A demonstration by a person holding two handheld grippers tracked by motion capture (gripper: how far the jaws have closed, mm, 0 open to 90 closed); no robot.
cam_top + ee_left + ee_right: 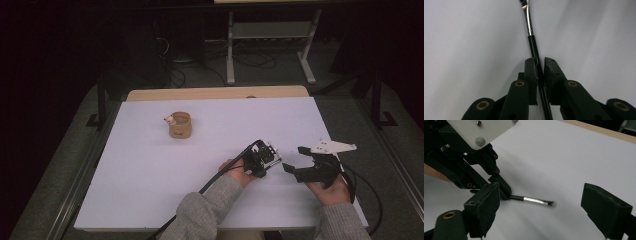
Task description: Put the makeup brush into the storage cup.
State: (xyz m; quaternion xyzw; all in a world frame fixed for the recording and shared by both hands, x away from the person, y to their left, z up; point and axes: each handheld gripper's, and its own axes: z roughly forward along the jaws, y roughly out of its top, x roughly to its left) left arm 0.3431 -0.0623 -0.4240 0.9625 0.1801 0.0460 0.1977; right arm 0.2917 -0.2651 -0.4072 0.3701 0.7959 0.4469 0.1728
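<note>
Both grippers are black, with linked jaw arms carrying brass-ringed pivots (482, 105) and block-shaped pads (606, 210). A white three-cornered plate (334, 146) tops the right gripper (296, 159). Black cables (220, 176) trail from each. Sleeves (202, 212) are grey knit.

A slim makeup brush (534, 50) with a glossy black handle, a silver ferrule and a small dark tuft with a pale tip runs up the centre of the left gripper view, its handle pinched between the left claw (539, 68). In the right gripper view it lies nearly level at mid-frame, just above the white worktop (574, 157), tuft pointing right.
</note>
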